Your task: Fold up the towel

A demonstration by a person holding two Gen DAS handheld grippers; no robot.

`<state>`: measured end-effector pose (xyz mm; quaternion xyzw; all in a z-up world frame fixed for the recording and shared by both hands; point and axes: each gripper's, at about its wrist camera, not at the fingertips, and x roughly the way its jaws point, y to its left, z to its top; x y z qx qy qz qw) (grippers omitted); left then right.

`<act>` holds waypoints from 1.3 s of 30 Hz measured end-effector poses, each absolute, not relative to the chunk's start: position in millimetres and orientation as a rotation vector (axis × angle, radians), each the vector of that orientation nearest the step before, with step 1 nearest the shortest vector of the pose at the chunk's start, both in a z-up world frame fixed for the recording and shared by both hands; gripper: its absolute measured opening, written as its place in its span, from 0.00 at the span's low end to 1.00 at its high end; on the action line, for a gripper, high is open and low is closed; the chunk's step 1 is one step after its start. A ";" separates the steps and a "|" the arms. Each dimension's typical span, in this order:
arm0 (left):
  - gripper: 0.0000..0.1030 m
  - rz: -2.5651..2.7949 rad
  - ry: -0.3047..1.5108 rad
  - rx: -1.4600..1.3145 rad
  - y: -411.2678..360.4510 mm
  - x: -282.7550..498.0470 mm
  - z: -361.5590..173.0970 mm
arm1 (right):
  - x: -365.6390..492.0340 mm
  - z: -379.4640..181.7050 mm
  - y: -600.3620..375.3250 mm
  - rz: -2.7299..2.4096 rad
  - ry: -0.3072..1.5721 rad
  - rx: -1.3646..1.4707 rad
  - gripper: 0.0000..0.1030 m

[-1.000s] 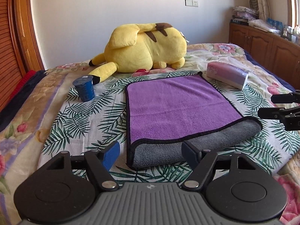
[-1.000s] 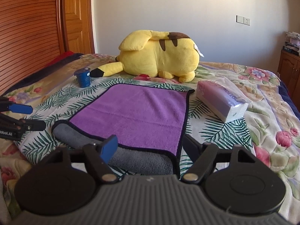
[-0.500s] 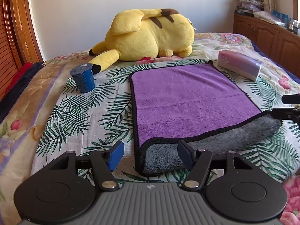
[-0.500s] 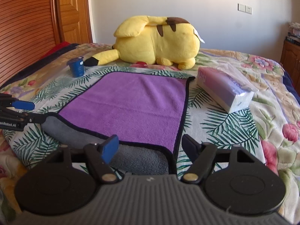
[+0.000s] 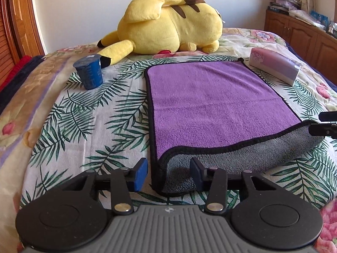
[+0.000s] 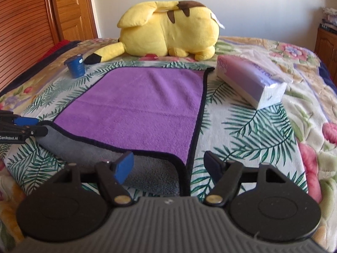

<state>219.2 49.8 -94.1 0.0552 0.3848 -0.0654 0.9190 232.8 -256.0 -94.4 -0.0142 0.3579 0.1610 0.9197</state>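
Observation:
A purple towel [image 5: 212, 103] with black trim and a grey underside lies on the bed, its near edge rolled over so the grey side shows. It also shows in the right wrist view [image 6: 143, 107]. My left gripper [image 5: 168, 172] is open, its fingers either side of the towel's near left corner. My right gripper [image 6: 170, 164] is open, its fingers either side of the near right corner. Each gripper shows at the edge of the other's view: the right one [image 5: 325, 124], the left one [image 6: 23, 126].
A yellow plush toy [image 5: 168, 25] lies behind the towel. A blue cup [image 5: 89, 73] stands to the towel's left. A pink tissue pack [image 5: 276, 67] lies to its right. A wooden cabinet [image 5: 305, 35] stands at the far right, wooden doors [image 6: 31, 14] at the left.
Both grippers have moved forward and down toward the towel's near corners, which now lie between the open fingers. The towel has not moved.

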 end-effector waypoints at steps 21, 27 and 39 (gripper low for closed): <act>0.00 -0.160 0.767 0.130 43.5 211.6 -92.7 | 236.2 -103.2 -256.1 0.389 0.830 0.004 0.47; 0.00 -0.155 0.768 0.129 44.4 211.8 -93.2 | 235.5 -101.8 -256.3 0.393 0.826 0.001 0.25; 0.00 -0.164 0.784 0.122 46.0 212.0 -97.9 | 235.4 -102.5 -256.0 0.400 0.825 -0.026 0.04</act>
